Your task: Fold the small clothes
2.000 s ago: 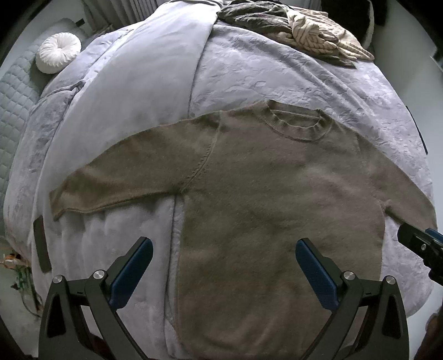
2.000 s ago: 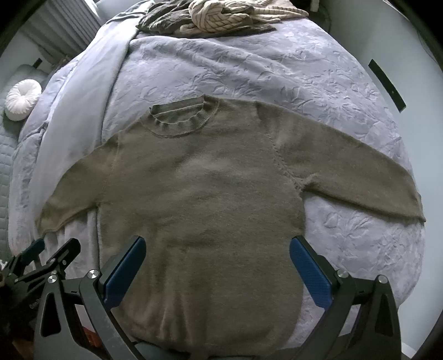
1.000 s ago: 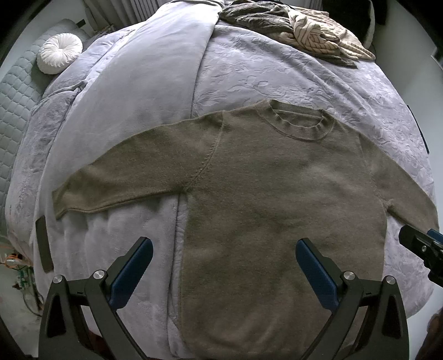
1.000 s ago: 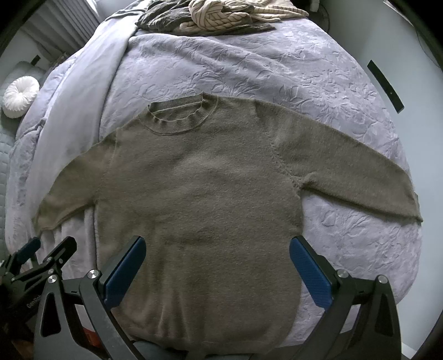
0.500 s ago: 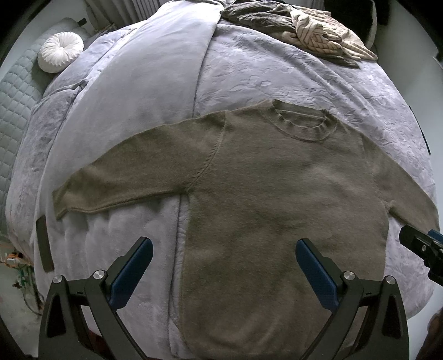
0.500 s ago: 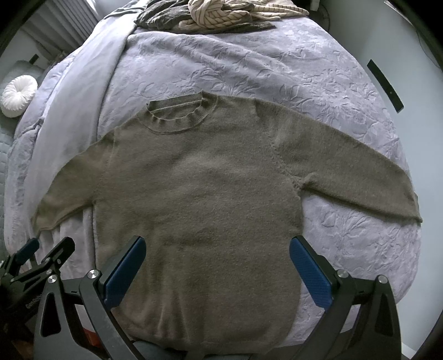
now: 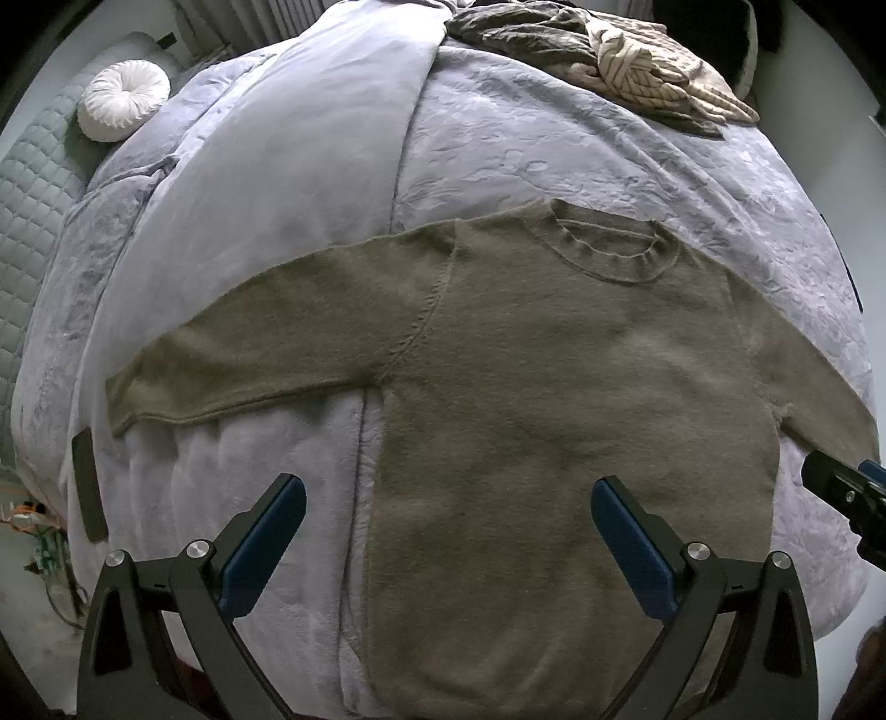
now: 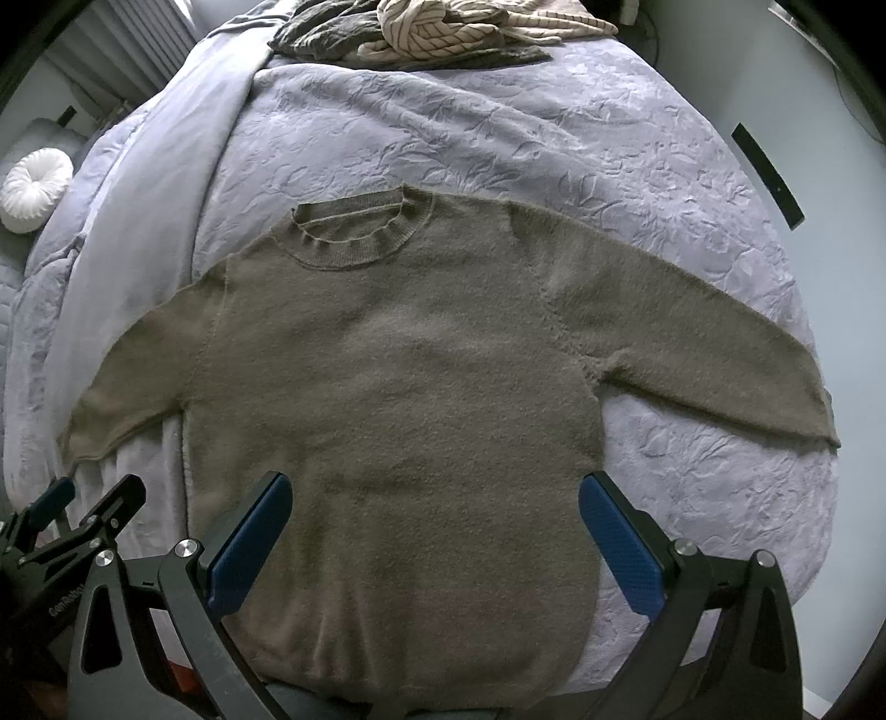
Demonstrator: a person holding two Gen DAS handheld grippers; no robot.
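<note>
Sweater (image 7: 554, 399) first, as my left wrist camera gives it: an olive-brown knitted one, lying flat on the bed (image 7: 277, 210) with the front up. Its round collar (image 7: 609, 249) points to the far edge of the bed, and the hem comes to the near edge, under my camera. One sleeve (image 7: 266, 343) is stretched out toward the left edge of the bed. The other sleeve runs to the right edge, and its end is behind the tip of the right tongs (image 7: 847, 498), so I cannot see the cuff. My left tongs (image 7: 443, 526) are wide apart and hold nothing; they hang over the lower part of the sweater, with one blue pad (image 7: 260, 548) above the lilac cover and the other above the knit. At the far edge of the bed lies a pile of other clothes (image 7: 609, 61), dark and striped cream. A round white cushion (image 7: 124, 102) is at the far left corner.

From the right wrist camera I see the same sweater (image 8: 398, 387) more centred, and here the right sleeve (image 8: 692, 343) is shown complete, spread toward the right edge of the bed (image 8: 498, 122). My right tongs (image 8: 434, 531) are also wide and empty, above the hem area. The left tongs (image 8: 83, 509) come in at the lower left, just beside the cuff of the left sleeve. The clothes pile (image 8: 443, 27) stays at the far edge.
</note>
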